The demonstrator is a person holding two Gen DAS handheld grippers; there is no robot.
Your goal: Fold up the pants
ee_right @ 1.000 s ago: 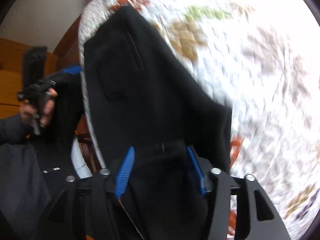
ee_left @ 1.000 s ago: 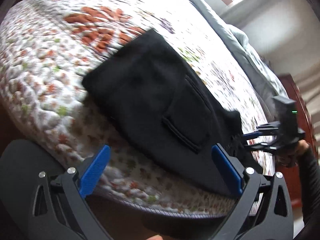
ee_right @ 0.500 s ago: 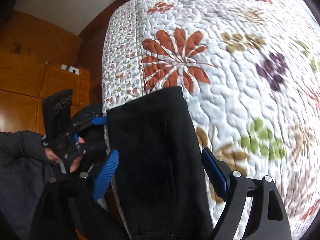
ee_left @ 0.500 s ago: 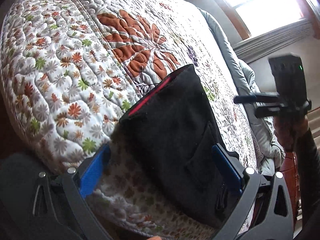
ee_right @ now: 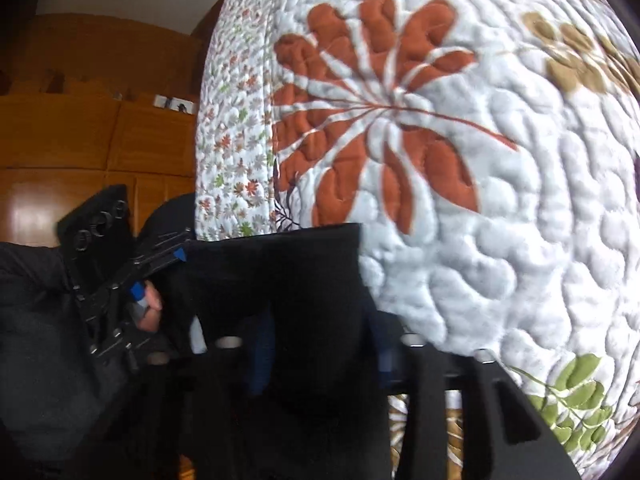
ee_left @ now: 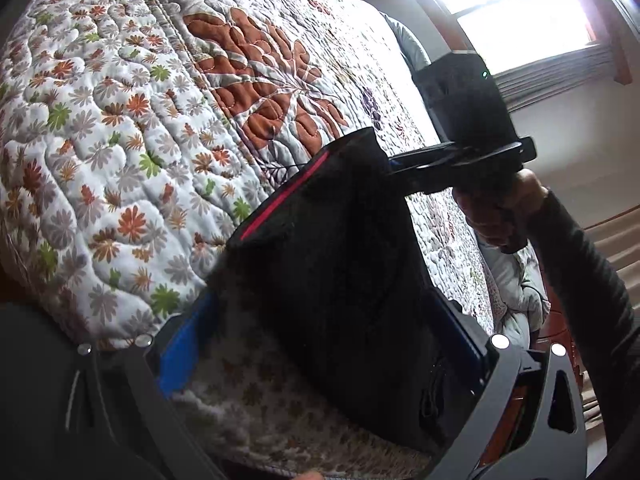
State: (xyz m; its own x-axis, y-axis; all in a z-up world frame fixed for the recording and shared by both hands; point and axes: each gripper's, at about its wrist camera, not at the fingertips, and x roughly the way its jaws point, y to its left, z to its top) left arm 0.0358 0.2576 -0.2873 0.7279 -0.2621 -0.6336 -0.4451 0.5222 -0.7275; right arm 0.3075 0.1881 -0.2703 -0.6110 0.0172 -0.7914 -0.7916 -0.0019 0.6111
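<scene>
The black pants (ee_left: 344, 272) with a red stripe along one edge lie partly folded near the edge of the quilted bed. In the left wrist view my left gripper (ee_left: 324, 344) has its blue pads wide apart, with the cloth between them. My right gripper (ee_left: 400, 164) reaches to the far corner of the pants, which hides its fingertips. In the right wrist view my right gripper (ee_right: 320, 360) has black cloth (ee_right: 304, 288) draped over and between its fingers. My left gripper (ee_right: 168, 264) shows at the left edge of the pants.
The floral quilt (ee_left: 168, 120) covers the bed and curves down at its near edge. Grey bedding (ee_left: 516, 288) lies along the far right side. A bright window (ee_left: 516, 4) is beyond. Wooden cabinets (ee_right: 96, 140) stand left of the bed.
The pants have been folded over from a long flat spread into a shorter stack. Both grippers moved in close to the cloth, the right one coming to its far corner.
</scene>
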